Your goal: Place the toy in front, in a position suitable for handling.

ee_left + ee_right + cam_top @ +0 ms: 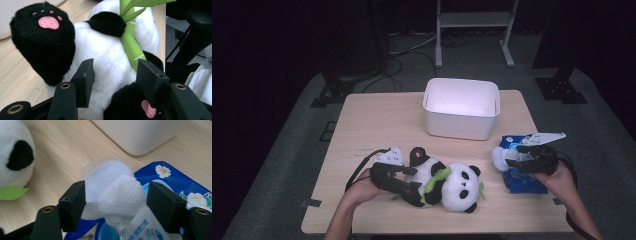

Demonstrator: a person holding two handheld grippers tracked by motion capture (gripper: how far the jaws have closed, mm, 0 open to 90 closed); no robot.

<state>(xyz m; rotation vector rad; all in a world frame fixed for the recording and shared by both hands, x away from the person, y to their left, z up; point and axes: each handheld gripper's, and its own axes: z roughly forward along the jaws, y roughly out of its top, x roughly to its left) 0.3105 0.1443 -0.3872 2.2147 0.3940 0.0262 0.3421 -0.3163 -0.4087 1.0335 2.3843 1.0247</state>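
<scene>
Your left gripper (113, 82) has its jaws spread around the panda plush (110, 57) belly – not clamped. Your right gripper (116, 205) jaws sit open around the wet wipe (122, 195) sticking out of the blue pack (172, 180)

Left tool (408, 180) held low in left hand (362, 187), jaws parted; right tool (518, 159) gripped by right hand (559, 180), jaws spread wide.

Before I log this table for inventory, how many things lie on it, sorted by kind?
Plush panda: 1
White bin: 1
Blue wet-wipe pack, lid open, a wipe sticking out: 1
Total: 3
</scene>
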